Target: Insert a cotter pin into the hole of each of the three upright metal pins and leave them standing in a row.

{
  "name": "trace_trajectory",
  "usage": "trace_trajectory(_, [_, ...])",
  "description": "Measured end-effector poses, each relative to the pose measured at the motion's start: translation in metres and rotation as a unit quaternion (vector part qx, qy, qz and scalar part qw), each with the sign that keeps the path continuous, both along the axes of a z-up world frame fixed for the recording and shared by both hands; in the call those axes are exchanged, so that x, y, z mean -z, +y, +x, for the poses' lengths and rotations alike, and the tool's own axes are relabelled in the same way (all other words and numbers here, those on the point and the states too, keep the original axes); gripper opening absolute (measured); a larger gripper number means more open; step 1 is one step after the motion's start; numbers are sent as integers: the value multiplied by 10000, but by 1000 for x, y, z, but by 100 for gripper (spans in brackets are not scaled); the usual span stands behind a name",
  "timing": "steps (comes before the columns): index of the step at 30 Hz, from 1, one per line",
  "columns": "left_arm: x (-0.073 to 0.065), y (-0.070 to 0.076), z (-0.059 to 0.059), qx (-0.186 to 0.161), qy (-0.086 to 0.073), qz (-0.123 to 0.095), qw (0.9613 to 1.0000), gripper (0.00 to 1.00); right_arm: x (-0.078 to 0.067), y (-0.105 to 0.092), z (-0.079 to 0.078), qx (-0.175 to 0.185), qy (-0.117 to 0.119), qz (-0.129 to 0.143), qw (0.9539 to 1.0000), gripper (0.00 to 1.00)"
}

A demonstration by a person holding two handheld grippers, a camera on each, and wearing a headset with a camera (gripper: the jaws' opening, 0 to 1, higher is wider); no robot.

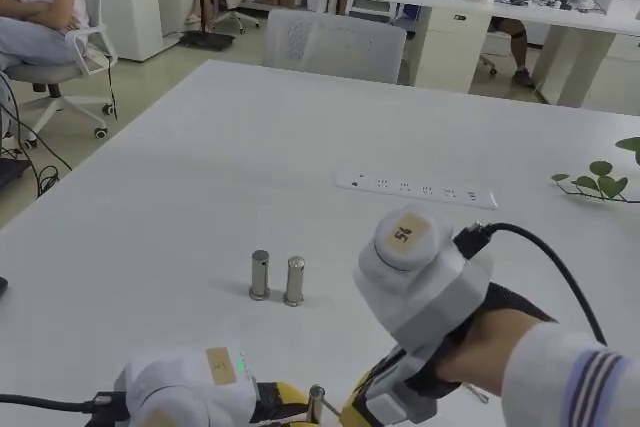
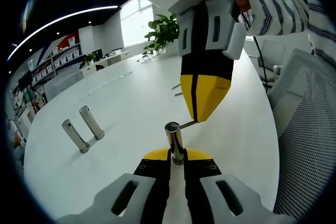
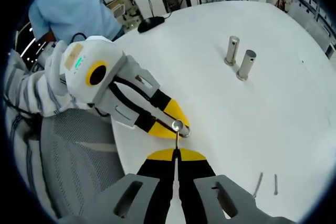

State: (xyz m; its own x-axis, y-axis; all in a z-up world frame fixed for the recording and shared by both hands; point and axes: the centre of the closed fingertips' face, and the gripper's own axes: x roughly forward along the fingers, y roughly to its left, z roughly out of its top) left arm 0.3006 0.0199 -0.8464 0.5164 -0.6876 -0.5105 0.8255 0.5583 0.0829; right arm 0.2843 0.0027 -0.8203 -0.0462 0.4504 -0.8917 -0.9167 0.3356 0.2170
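The left hand-held gripper (image 2: 177,156) is clamped on the lower shaft of a metal pin (image 2: 175,140), holding it upright above the white desk (image 1: 200,167). The right hand-held gripper (image 3: 177,153) comes in from that pin's side, its jaws pressed together on a thin cotter pin (image 2: 188,125). The cotter pin's free end touches the held pin just under its top, but whether it has entered the hole cannot be told. Two other metal pins (image 1: 260,275) (image 1: 294,281) stand upright side by side, close but apart, well beyond the held pin. Two spare cotter pins (image 3: 258,183) (image 3: 275,184) lie flat to its right. A power strip (image 1: 415,188) lies farther off than all of these.
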Motion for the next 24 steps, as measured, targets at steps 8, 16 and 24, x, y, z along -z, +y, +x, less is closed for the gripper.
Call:
trace_trajectory(8, [-1, 0, 0, -22, -7, -26, 10000, 7, 1, 2, 1, -51, -182, -14, 9998, 1])
trace_trajectory(16, [0, 1, -1, -60, 24, -40, 10000, 7, 0, 5, 3, -70, -268, 17, 9996, 1])
trace_trajectory(24, [0, 1, -1, -78, 4, -8, 10000, 7, -2, 10, 5, -73, -342, 76, 9994, 2])
